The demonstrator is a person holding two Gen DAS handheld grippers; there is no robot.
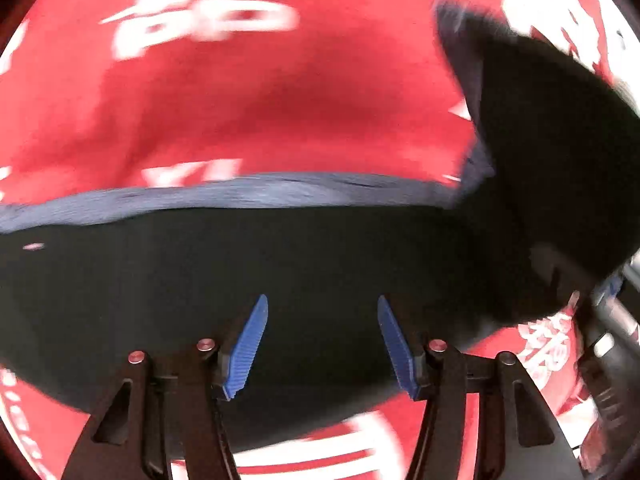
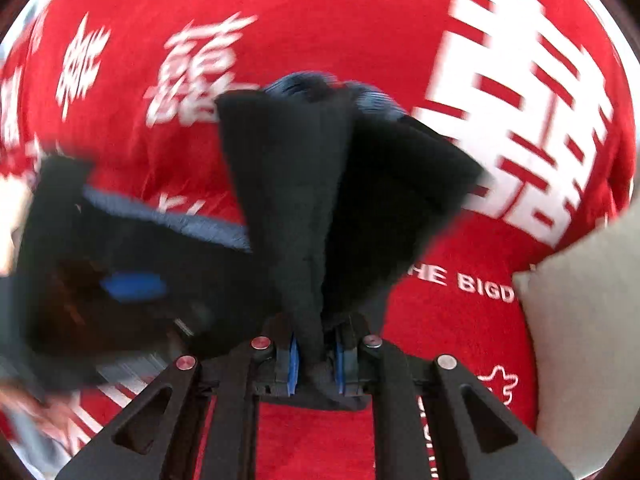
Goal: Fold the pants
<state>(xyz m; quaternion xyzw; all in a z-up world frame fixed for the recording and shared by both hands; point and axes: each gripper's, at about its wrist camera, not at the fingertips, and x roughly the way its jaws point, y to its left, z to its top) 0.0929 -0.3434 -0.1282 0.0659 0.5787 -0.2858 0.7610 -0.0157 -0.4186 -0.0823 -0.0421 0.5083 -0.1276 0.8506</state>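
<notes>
While your right gripper (image 2: 316, 360) is clamped on a bunched fold of the pants (image 2: 312, 184), your left gripper (image 1: 322, 344) hangs with its blue pads spread apart and nothing between them. The pants are dark, with a bluish ribbed band along one edge, and they lie partly on the red cloth (image 1: 240, 112) with white lettering, partly lifted: the right wrist view shows the pinched section rising up and fanning out from the jaws, while the left wrist view shows the flat part spread directly under the open jaws. A pale cushion (image 2: 588, 320) sits at the right, beside the cloth.

Your main risk is the single pinch point. Held at one spot, the fabric will probably sag and twist, so the fold may land crooked or bunched. Both views are blurred, suggesting fast motion; a quick swing could drag the flat half out of place or pull up the red cloth with it. Closing the left jaws too deep could also catch that cloth underneath.
</notes>
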